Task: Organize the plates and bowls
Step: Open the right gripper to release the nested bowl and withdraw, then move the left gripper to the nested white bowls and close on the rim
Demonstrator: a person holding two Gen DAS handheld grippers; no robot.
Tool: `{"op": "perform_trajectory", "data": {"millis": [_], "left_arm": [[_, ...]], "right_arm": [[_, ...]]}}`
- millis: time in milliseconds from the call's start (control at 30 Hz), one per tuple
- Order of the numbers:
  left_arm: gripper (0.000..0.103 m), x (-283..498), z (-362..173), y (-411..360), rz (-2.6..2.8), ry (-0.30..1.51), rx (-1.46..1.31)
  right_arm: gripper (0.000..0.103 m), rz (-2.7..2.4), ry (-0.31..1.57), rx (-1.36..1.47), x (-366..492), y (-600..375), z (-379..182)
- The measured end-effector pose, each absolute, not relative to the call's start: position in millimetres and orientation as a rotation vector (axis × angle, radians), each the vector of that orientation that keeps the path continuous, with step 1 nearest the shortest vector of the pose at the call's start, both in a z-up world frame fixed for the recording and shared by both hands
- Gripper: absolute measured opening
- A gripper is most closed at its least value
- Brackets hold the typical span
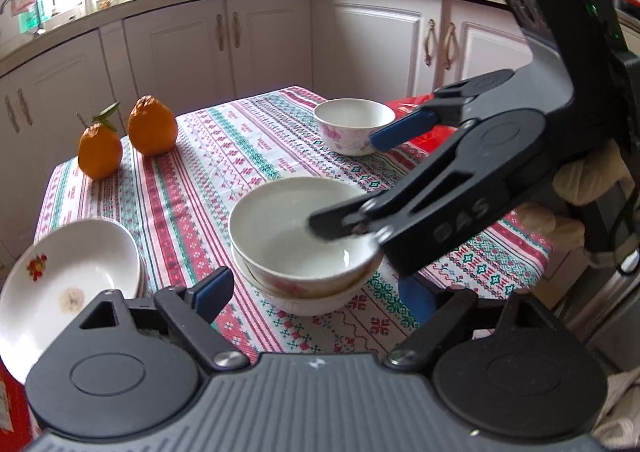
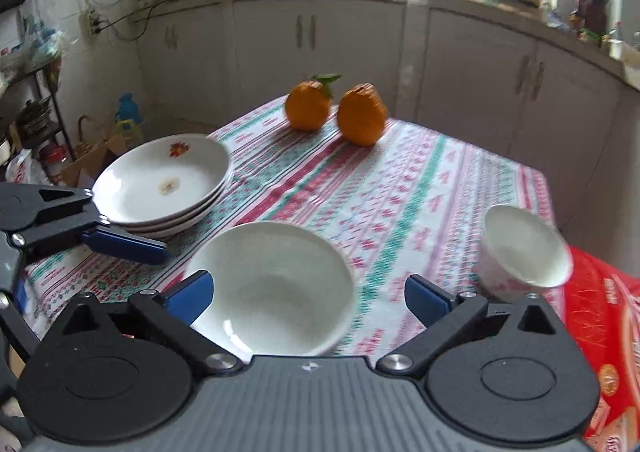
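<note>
On the bench under a striped red, green and white patterned cloth (image 2: 400, 187), a wide white ceramic bowl (image 1: 296, 232) sits nested in a second bowl (image 1: 304, 298); both look empty. The right gripper (image 2: 308, 298) hangs just above the upper bowl's near rim, fingers spread wide, holding nothing. The left gripper (image 1: 320, 288) stands open too, the nested pair between its fingers, untouched. A stack of three white shallow plates (image 2: 164, 179) sits left; one small flowered white bowl (image 2: 524, 252), empty, right. Two oranges (image 2: 360, 115) lie behind.
</note>
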State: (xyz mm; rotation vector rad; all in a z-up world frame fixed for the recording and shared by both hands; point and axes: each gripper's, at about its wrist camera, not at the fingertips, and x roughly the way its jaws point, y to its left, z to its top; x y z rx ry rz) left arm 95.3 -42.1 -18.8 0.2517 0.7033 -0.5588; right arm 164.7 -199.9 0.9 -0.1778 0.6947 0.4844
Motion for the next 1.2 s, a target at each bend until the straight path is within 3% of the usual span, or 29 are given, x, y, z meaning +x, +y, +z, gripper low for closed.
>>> {"op": "perform_trajectory", "data": {"millis": [600,1200], "left_arm": [[0.089,178.6,8.8,-105.0,-0.702,0.693,0.305],[0.086,314.7,-33.4,-182.7,-0.781,0.803,0.317]], "right_arm": [[0.103,0.205,0.656,-0.143,179.8,-297.1,-19.7],[0.102,0.225,0.668,-0.153,255.5,-328.6,-52.8]]}}
